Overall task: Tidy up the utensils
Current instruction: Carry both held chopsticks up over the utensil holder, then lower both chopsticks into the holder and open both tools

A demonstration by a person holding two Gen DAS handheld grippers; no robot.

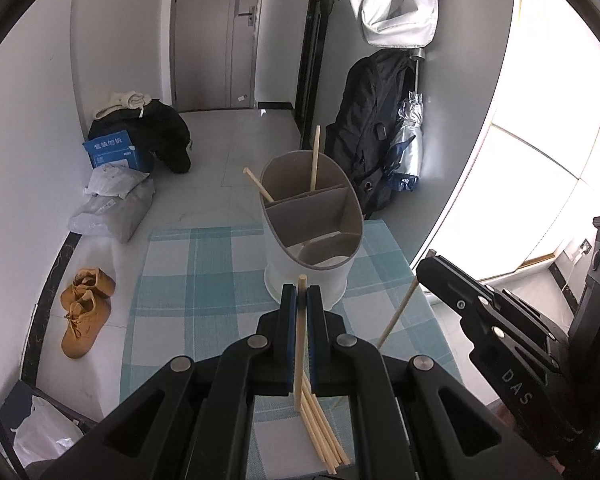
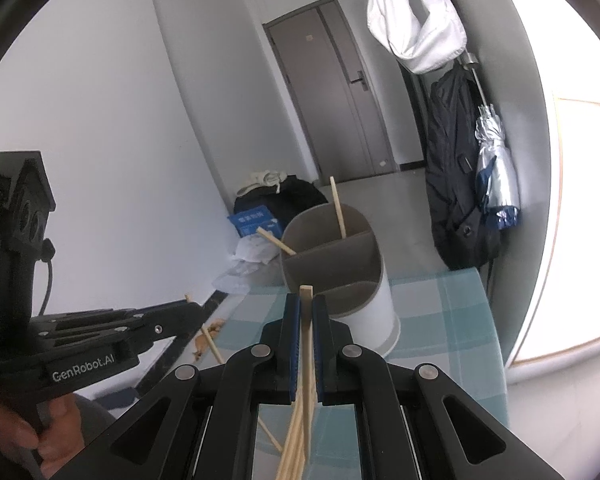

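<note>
Left wrist view. Left tool (image 1: 301,294) closed on one pale wooden chopstick (image 1: 299,344), held upright between the blue pads, its top just above the fingertips. Below the tool, a loose bundle of chopsticks (image 1: 323,436) lies on the surface (image 1: 204,280), which is covered by a teal-and-white checked cloth; four, perhaps five, the ends overlap and the count is uncertain. Just ahead stands one oval utensil holder, white outside, grey inside (image 1: 312,236), split by partitions into compartments. Two chopsticks lean in its far compartment: one upright (image 1: 315,156), one slanting out to the left (image 1: 258,186). The right tool (image 1: 432,268) enters from the right, carrying one long chopstick (image 1: 398,312) that angles down toward the surface. On the floor: one pair of tan shoes (image 1: 85,308), one blue box (image 1: 114,154).

Right wrist view. Right tool (image 2: 306,300) clamped on one chopstick (image 2: 307,336), upright, tip showing above the pads. The bundle on the surface (image 2: 440,312) shows beneath it. Same holder (image 2: 340,264) straight ahead, the same two sticks in the far compartment. The left tool (image 2: 194,308) reaches in from the left, a stick end poking out each side of it; a person's hand (image 2: 40,432) grips its handle. One grey door (image 2: 332,92) behind.
</note>
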